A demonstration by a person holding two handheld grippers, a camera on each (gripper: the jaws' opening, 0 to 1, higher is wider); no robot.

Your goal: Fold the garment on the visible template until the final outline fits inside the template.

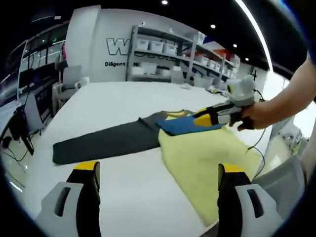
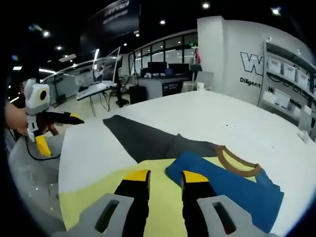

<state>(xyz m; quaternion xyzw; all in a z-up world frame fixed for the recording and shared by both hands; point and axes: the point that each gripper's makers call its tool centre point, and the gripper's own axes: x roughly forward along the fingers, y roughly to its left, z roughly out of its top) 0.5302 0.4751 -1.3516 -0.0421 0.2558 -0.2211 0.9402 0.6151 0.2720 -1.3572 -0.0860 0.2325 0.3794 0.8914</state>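
"W", "Diligent" on wall (image 2: 232, 54)

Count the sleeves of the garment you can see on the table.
2. A gray sleeve lies stretched out flat on the white table; a blue sleeve is folded across the yellow body, by the right gripper.

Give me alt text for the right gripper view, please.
The right tool, jaws narrowly apart, hovers over the folded blue sleeve of a yellow, blue and dark grey garment spread on a white table; the left tool hangs at left.
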